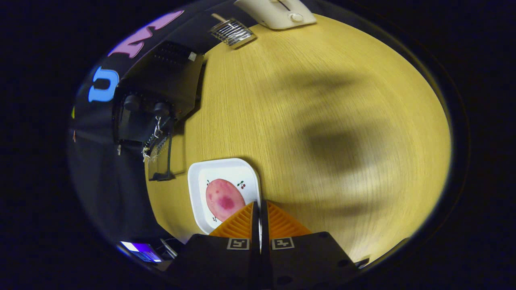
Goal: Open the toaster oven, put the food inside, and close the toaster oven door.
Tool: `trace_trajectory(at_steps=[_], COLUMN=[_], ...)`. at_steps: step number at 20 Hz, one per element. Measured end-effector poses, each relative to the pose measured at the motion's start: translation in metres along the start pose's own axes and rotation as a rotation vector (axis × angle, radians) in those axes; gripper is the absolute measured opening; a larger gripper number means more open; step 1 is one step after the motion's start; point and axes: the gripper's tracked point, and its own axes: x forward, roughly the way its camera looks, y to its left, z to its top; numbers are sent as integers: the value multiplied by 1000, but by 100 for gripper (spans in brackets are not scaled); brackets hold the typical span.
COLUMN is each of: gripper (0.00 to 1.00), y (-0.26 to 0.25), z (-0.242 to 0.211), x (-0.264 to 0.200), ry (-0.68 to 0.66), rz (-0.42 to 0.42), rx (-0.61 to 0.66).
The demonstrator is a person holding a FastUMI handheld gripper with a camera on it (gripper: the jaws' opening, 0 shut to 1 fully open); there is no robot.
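Fingers (260, 209) pressed together, gripping nothing, above near rim of white plate (197, 189). Pink-blotched food (223, 199) lies on plate, just ahead-left; likely soft, light, best pinched across its sides. Beyond, black toaster oven (161, 96), glass door (161, 159) hanging open, on yellow worktop (322, 100).

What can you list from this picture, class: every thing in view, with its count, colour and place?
toaster oven: one, black, at the table's far side by the booth wall, glass door hanging open
plate: one, white, square, just ahead of the fingers
food: one, pink with darker red spots, on the plate
wire rack: one, silver, beyond the oven
toaster: one, cream, beyond the rack
table: one, light wood
hand-held gripper: one, fingers closed together, holding nothing, by the plate's edge
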Motion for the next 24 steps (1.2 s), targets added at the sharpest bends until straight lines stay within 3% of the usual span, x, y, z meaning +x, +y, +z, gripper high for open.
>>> trace_trajectory(at_steps=[2, 4, 9, 14, 16, 24], gripper=[6, 6, 6, 6, 6, 6], y=[9, 10, 30, 93, 127, 228], z=[-2, -2, -5, -7, -12, -5], x=[-4, -7, -33, -51, -45, 31], ry=[-10, -39, -115, -216, -252, -362], rz=[93, 134, 208, 273, 297, 266], rx=[128, 196, 244, 285, 310, 490])
